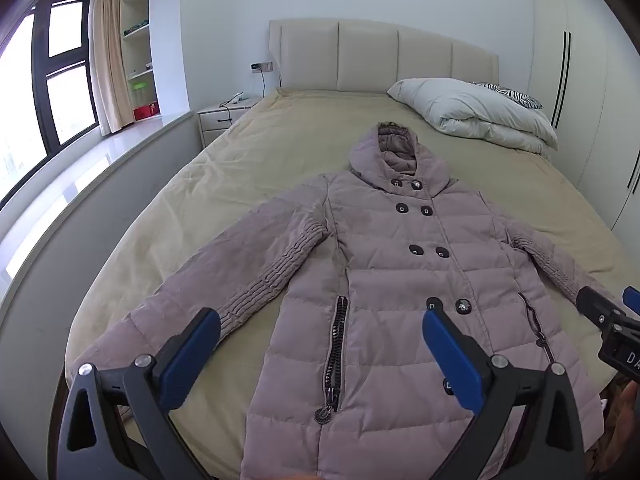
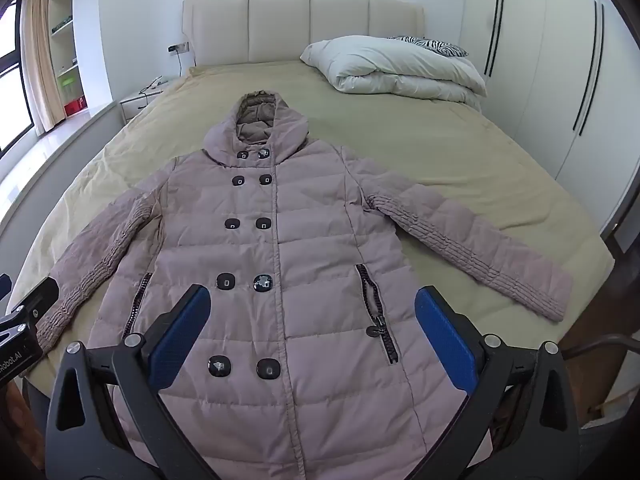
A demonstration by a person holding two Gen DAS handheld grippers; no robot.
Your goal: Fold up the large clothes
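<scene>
- Nearest to us, the left gripper [image 1: 320,344] hangs above the lower front of the coat with its blue pads [image 1: 188,356] spread wide and nothing between them; the cloth is seen below the gap, untouched.
- The right gripper [image 2: 312,332] stands the same way, jaws fully apart and empty, over the coat's lower buttons; its tip also enters the left wrist view at the right edge.
- The coat [image 2: 280,248], a quilted mauve hooded garment, lies face up on the bed [image 2: 460,152], buttoned, hood [image 2: 256,128] toward the headboard, both sleeves spread outward.
- The left sleeve [image 1: 224,276] and the right sleeve [image 2: 472,248] each rest flat on the sheet, well apart from the body panel at the cuffs.
- We judge the fold not yet begun: the garment is laid out and neither gripper holds it. The next move likely calls for pinching a sleeve near its cuff and carrying it across the chest; thick padding will need a deep bite.
- Farther off, a folded white duvet [image 2: 400,68] lies near the headboard [image 2: 300,24], clear of the hood.
- The coat's hem is cut off below both views and partly hidden by the gripper frames, so we cannot tell whether it hangs over the bed's edge.
</scene>
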